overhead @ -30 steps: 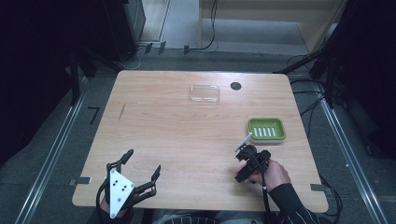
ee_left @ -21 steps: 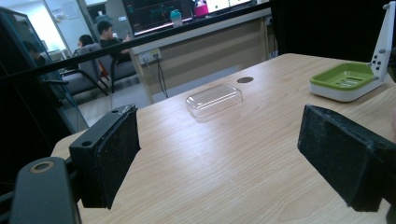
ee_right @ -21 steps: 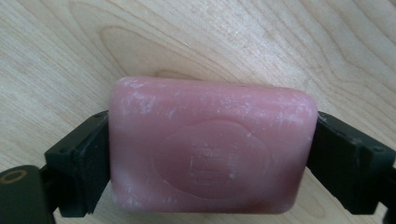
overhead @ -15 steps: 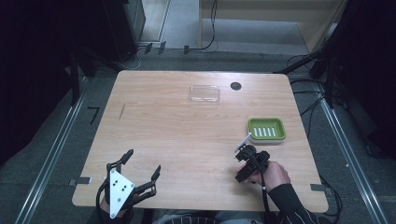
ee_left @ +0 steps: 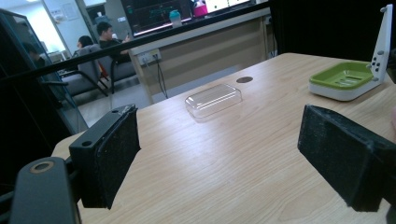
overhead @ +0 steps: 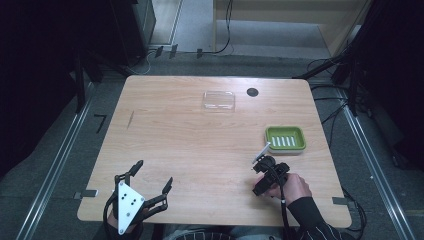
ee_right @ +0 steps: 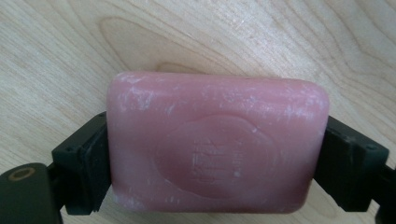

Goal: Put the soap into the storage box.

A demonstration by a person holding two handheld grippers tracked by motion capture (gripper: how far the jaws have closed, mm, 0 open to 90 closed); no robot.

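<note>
A pink bar of soap [ee_right: 217, 135] lies on the wood of the table, and my right gripper [ee_right: 215, 163] is shut on it, one black pad [ee_right: 86, 163] against each short end. From above, the right gripper [overhead: 264, 175] sits at the near right of the table, pointing down, with a hand behind it; the soap is hidden beneath it there. A green soap dish [overhead: 285, 138] on a white base stands just beyond it. My left gripper [overhead: 153, 172] rests open at the near left, its pads [ee_left: 112, 154] wide apart with nothing between them.
A clear plastic lid [overhead: 219, 100] lies at the far middle of the table [overhead: 190, 145], with a round black cable hole [overhead: 252, 92] to its right. The left gripper view has the lid [ee_left: 213, 99] and the dish [ee_left: 343, 79] ahead. Cables run over the floor past the far edge.
</note>
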